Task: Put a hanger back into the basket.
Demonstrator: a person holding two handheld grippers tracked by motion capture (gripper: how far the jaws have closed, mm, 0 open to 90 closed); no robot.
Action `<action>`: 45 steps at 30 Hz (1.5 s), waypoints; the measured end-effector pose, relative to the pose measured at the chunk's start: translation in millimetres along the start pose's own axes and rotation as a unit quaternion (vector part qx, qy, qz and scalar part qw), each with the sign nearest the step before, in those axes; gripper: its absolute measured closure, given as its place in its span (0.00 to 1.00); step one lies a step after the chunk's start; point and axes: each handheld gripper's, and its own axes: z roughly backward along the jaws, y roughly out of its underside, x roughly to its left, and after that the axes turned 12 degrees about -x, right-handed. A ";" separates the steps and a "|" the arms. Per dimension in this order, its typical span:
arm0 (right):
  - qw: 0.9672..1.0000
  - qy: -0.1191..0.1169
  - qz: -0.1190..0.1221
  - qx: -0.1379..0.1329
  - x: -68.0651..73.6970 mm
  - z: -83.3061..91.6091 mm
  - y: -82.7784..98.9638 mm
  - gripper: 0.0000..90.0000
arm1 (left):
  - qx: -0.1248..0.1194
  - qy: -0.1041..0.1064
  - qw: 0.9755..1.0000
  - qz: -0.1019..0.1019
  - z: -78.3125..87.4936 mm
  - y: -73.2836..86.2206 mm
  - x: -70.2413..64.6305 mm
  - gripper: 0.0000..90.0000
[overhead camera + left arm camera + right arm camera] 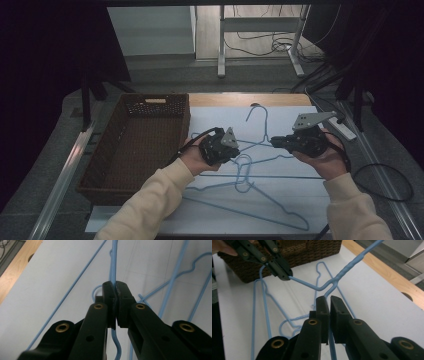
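A blue wire hanger (263,125) hangs above the white table top, carried between both grippers. My left gripper (239,148) is shut on one shoulder wire (114,262); in the right gripper view it (286,277) bites the wire's end in front of the basket. My right gripper (273,142) comes in from the right. Its jaws (329,300) stand just below the twisted neck (347,268), a narrow slit apart, with the other shoulder wire pinched between them.
A brown wicker basket (150,106) stands at the left of the table, its near wall close behind the left gripper (312,252). More blue hangers (250,200) lie flat on the white sheet (300,210). A power strip (345,129) and a black cable (385,185) lie at the right.
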 end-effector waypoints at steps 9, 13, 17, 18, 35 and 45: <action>0.994 0.063 -0.021 -0.081 2.5 14.9 -4.5 0.50 | -0.016 -0.021 0.999 0.024 13.6 -2.7 2.5 0.98; 0.986 0.096 -0.037 -0.130 5.3 35.1 2.1 0.42 | -0.036 -0.036 0.997 0.049 27.5 -3.7 8.2 0.98; 0.981 0.103 -0.049 -0.154 8.3 49.4 13.3 0.40 | -0.059 -0.047 0.995 0.070 45.7 -5.8 13.6 0.98; 0.981 0.103 -0.053 -0.157 8.9 51.5 16.8 0.40 | -0.065 -0.050 0.994 0.076 50.7 -6.4 14.8 0.98; 0.979 0.103 -0.132 -0.114 -4.5 31.6 85.4 0.37 | -0.120 -0.112 0.977 0.137 127.4 17.7 39.1 0.98; 0.978 0.105 -0.145 -0.105 -5.6 26.4 96.4 0.38 | -0.128 -0.146 0.969 0.156 163.1 43.0 47.3 0.98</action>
